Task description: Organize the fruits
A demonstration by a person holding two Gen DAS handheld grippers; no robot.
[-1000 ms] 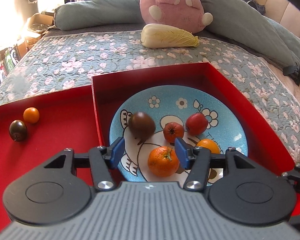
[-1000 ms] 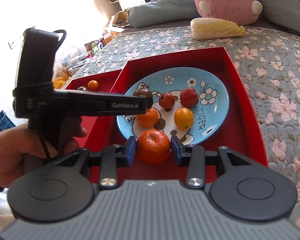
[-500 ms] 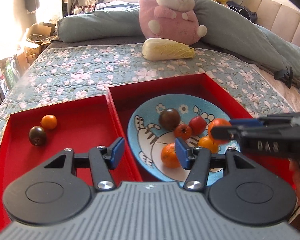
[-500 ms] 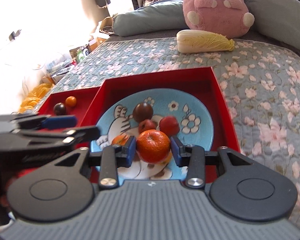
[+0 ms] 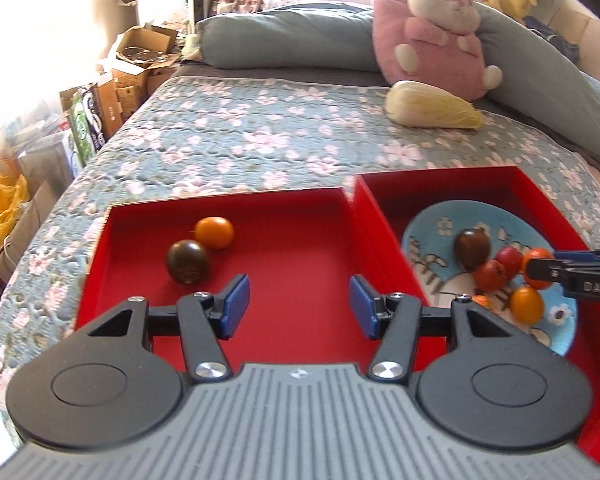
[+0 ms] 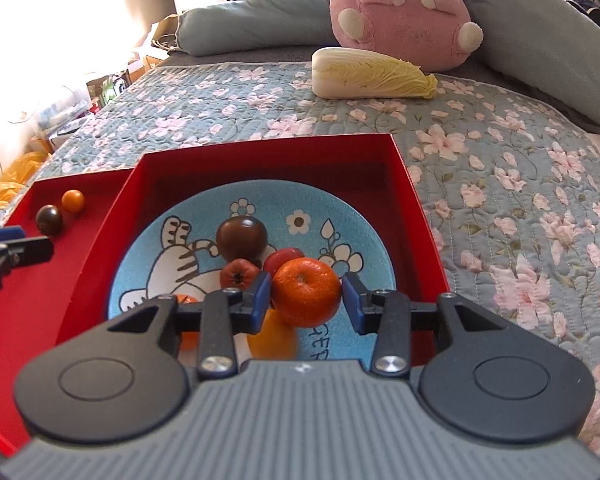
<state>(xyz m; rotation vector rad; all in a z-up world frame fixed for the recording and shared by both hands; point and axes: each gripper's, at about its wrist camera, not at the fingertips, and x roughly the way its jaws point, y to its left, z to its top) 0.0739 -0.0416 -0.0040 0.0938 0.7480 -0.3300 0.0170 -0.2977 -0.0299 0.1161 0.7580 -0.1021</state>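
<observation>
The right tool (image 6: pixel 305 295) is pinching a tangerine (image 6: pixel 306 293) and hanging over the blue plate (image 6: pixel 364 236) in the right red box (image 6: pixel 404 184), so placing seems to be the step in hand. The left tool (image 5: pixel 299 308) is hovering spread and empty over the left red box (image 5: pixel 300 240), near a dark tomato (image 5: pixel 187 261) and a small orange fruit (image 5: pixel 214 233). Next, I'd guess, is lowering onto a bare patch and releasing gently.

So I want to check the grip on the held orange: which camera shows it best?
The right wrist view. There the orange sits large and unblocked between the blue pads of the right hand-held gripper, above the blue plate. The left wrist view shows only a sliver of it behind that gripper's black finger at the frame edge.
</observation>
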